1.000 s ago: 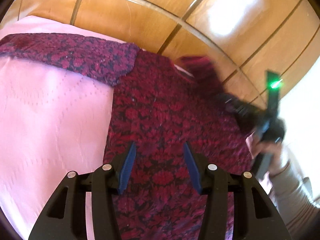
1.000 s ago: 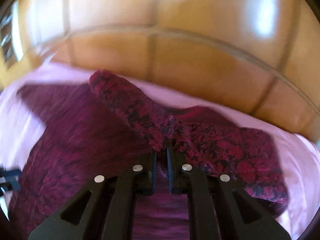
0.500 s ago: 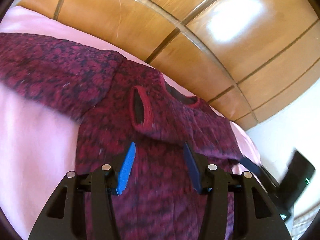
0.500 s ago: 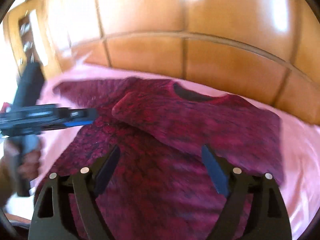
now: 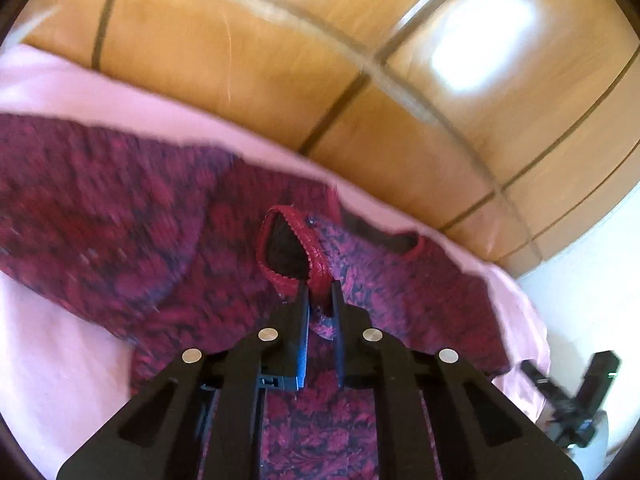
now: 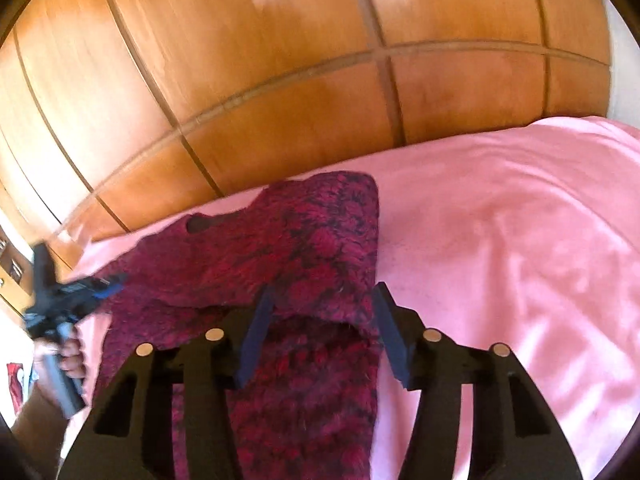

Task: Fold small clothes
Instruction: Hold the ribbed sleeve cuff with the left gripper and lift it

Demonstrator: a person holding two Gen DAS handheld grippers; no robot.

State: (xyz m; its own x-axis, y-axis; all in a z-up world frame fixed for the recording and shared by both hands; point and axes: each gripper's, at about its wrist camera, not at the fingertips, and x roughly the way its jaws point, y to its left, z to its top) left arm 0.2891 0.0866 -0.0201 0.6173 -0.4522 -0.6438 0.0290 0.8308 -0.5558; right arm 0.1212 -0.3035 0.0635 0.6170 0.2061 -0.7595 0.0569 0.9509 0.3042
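A pink bedspread (image 6: 500, 248) covers the bed, whose far edge runs along a wooden panelled wall (image 6: 280, 80), and on it lies the task's thing, a dark red patterned knit sweater (image 5: 400, 300), spread toward the far edge with its neckline (image 5: 404, 240) close to the wall. One sleeve (image 5: 100, 220) lies stretched out toward the bed's left edge; the other appears folded across the body, its cuff (image 5: 296, 248) resting near the middle of the chest. The main risk, as I judge it, is that the loose knit drags: a pull on the cuff could haul the layer beneath along and undo the sleeve fold, or the ribbed edge could slip from a shallow pinch and leave the sleeve crooked. A second risk is the right claw snagging the sweater's right edge as it passes low over it. The left gripper (image 5: 320, 300) has its jaws drawn nearly together on the cuff, gripping its ribbed rim, though motion blur makes the depth of the bite uncertain. The right gripper (image 6: 320, 328) stands wide apart and holds nothing, its fingers straddling the sweater's folded right edge, one over the knit and one beside the bare bedspread.
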